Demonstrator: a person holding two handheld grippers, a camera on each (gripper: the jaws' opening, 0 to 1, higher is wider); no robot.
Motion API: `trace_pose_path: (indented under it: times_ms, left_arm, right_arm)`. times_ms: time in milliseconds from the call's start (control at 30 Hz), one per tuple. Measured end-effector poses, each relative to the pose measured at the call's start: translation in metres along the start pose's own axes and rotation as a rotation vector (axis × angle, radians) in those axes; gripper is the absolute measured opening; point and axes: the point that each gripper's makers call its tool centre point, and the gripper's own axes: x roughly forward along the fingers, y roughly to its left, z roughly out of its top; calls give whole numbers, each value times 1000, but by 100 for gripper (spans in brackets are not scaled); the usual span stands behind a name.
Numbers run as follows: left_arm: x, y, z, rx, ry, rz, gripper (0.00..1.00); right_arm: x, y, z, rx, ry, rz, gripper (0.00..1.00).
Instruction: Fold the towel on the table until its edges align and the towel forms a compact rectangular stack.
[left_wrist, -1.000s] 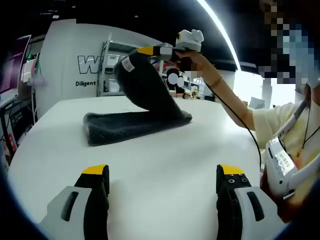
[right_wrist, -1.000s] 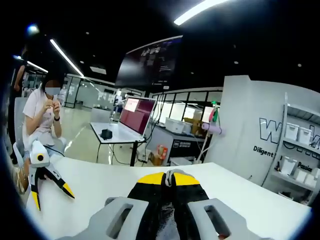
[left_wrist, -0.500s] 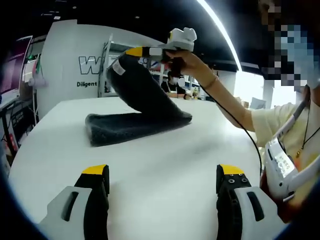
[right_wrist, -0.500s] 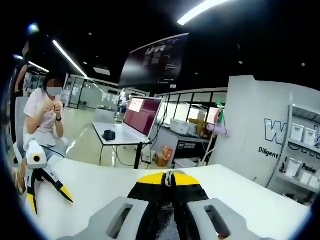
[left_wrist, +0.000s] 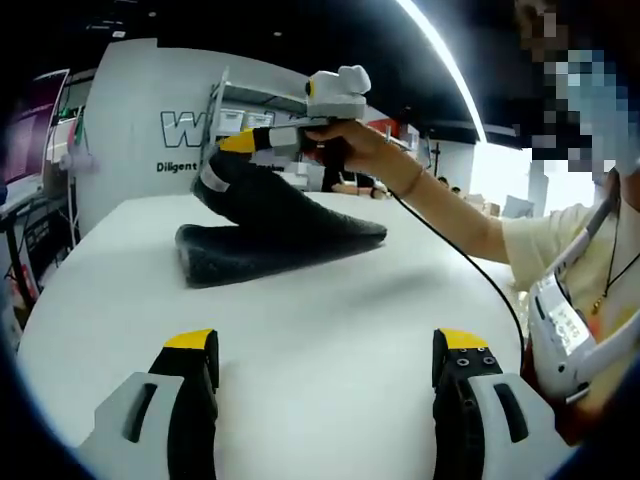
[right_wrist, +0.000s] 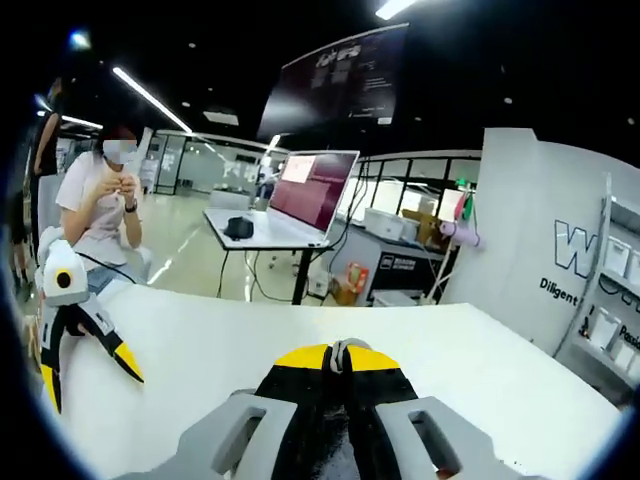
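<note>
Open office hall, white tabletop (left_wrist: 330, 330). The dark towel (left_wrist: 270, 240) lies toward the far edge, long axis running across the left gripper view. The right gripper (left_wrist: 232, 142), clenched on a lifted towel edge, is at the towel's left end, with the flap draped back to the right. The left gripper (left_wrist: 325, 365) stands released at the near edge, well apart from the towel, so the right one is nearer. Against the earlier frames, the right gripper has carried the flap lower and further left, nearly onto the lower layer.
</note>
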Motion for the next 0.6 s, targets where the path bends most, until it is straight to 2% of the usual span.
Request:
trace_pose_path:
  times_ms: [367,600]
  left_arm:
    - [-5,3,-3,-10,0,10,87]
    - [-6,3,-3,-8,-1,9,86]
  right_arm:
    - [26,28,-31,-5,73,63,2]
    - [36,58,-62,-3,135,144,2]
